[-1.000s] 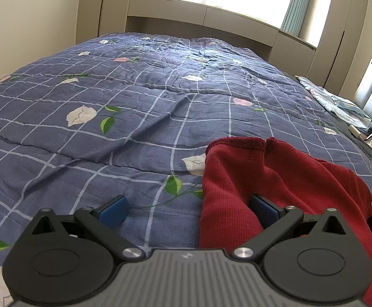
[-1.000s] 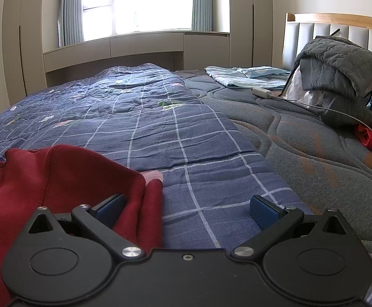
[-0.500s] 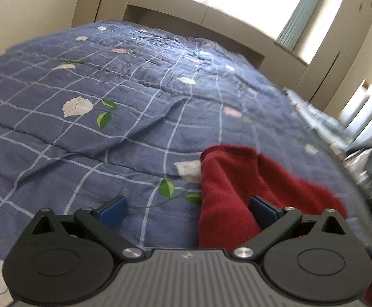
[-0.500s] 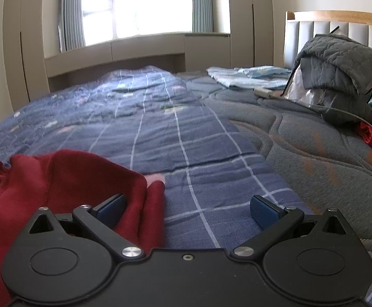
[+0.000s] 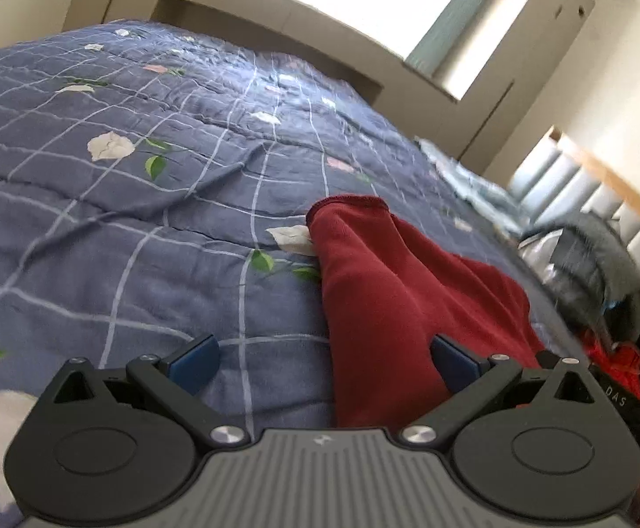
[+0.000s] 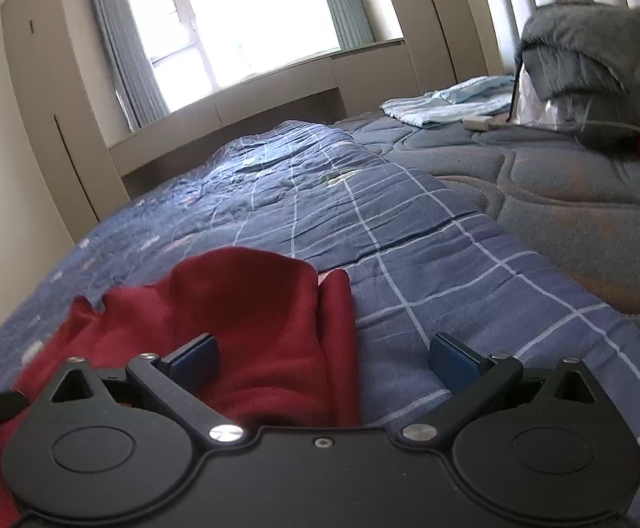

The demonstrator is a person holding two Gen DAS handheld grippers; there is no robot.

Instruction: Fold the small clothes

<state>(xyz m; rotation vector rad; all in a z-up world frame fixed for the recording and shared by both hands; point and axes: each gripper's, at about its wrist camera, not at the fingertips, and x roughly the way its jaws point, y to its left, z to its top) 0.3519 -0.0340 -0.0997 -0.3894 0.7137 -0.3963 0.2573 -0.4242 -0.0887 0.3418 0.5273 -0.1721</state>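
Left tool (image 5: 325, 363) spread wide, red garment (image 5: 381, 290) against its right finger

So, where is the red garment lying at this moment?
The red garment lies on the blue checked quilt, between the two open tongs: right of centre in the left wrist view, lower left in the right wrist view.

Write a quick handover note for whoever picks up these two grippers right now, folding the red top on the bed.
Left gripper: open, holding nothing; the red top's left edge lies between its fingers.
Right gripper: open, holding nothing; the top's right edge lies between its fingers.
The top lies bunched and raised in ridges on the blue checked quilt. A grey jacket and light blue cloth sit near the headboard.
Done: no neat fold visible.
Left: probably grip both edges, spread the top flat, then fold it.
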